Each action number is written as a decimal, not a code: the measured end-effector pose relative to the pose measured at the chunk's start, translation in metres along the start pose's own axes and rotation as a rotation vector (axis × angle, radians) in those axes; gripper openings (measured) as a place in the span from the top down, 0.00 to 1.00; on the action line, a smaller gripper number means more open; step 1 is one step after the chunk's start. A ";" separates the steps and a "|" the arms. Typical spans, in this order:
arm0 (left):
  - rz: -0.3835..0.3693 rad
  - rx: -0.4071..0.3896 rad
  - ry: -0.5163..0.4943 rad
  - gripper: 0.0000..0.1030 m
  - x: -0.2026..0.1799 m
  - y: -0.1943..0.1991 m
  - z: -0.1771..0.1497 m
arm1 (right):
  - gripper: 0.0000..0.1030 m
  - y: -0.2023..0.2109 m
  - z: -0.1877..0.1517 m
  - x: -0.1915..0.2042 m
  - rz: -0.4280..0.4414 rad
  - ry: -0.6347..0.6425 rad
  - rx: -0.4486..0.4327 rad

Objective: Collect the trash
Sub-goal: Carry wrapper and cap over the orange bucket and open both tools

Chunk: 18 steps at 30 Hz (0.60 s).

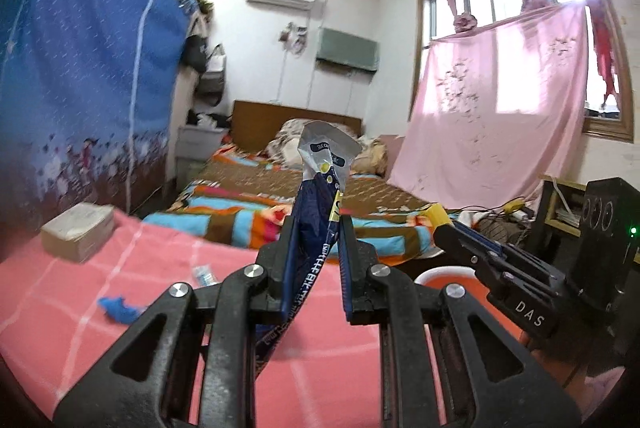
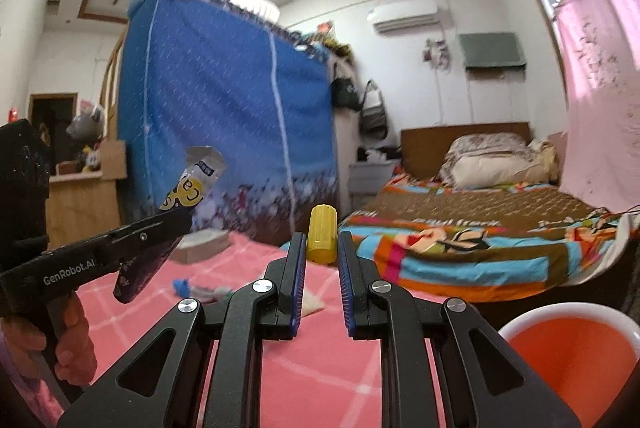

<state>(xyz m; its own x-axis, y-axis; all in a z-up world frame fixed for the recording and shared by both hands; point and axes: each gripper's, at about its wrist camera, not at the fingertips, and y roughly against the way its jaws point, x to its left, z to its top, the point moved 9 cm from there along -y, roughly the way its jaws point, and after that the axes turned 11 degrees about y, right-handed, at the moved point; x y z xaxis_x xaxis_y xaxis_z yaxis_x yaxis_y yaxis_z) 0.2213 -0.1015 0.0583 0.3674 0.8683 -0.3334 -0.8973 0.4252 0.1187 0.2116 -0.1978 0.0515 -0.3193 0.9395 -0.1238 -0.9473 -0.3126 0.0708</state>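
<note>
A: What is the left gripper doing?

B: Pinching a dark blue snack wrapper, held upright above the pink checked cloth. The wrapper's lower end runs down behind the gripper's arms, out of sight.

A: And the right gripper?

B: It grips a small yellow ribbed piece between the tips; what the piece is, I cannot tell.

A: Any trash left?

B: A blue scrap and a small wrapper lie far left on the cloth, both blurred. An orange bin with a white rim sits near right, partly cut off.
</note>
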 end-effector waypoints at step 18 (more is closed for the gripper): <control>-0.230 0.165 -0.044 0.78 -0.116 -0.053 -0.043 | 0.86 0.068 -0.022 -0.108 -0.276 -0.110 0.021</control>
<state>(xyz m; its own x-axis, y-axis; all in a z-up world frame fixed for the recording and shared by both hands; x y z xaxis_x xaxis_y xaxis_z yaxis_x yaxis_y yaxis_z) 0.2154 -0.2358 0.0508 0.5700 0.7531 -0.3286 -0.7387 0.6448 0.1964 0.1805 -0.3235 0.0481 -0.0441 0.9985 -0.0334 -0.9967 -0.0417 0.0702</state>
